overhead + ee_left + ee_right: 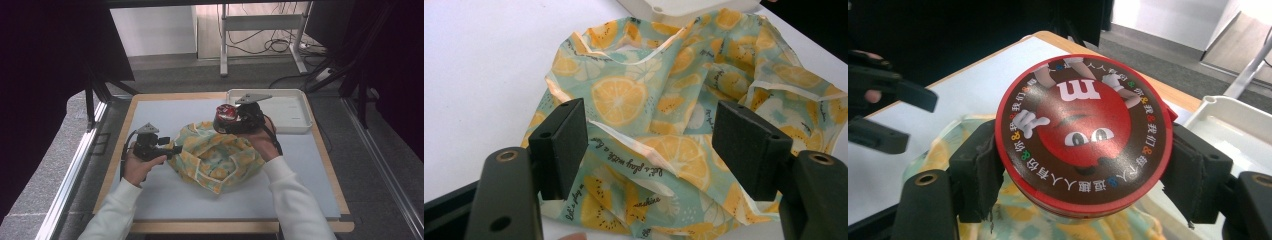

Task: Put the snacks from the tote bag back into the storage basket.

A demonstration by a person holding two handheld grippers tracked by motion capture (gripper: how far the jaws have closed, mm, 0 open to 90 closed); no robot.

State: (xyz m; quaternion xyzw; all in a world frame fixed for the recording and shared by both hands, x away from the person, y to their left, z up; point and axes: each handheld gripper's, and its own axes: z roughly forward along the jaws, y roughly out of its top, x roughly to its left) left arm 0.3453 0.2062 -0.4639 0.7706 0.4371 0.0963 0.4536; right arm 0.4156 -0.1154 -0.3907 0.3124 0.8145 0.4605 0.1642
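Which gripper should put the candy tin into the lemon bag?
The right gripper, probably. Its jaws are already shut on the candy tin, held just above the lemon bag. The left gripper is open at the bag's edge, better placed to hold the bag.

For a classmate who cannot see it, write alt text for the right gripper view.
The right gripper is shut on a round red candy tin, its lid showing a cartoon face. Below lies a lemon-print cloth bag; a white tray sits to the right.
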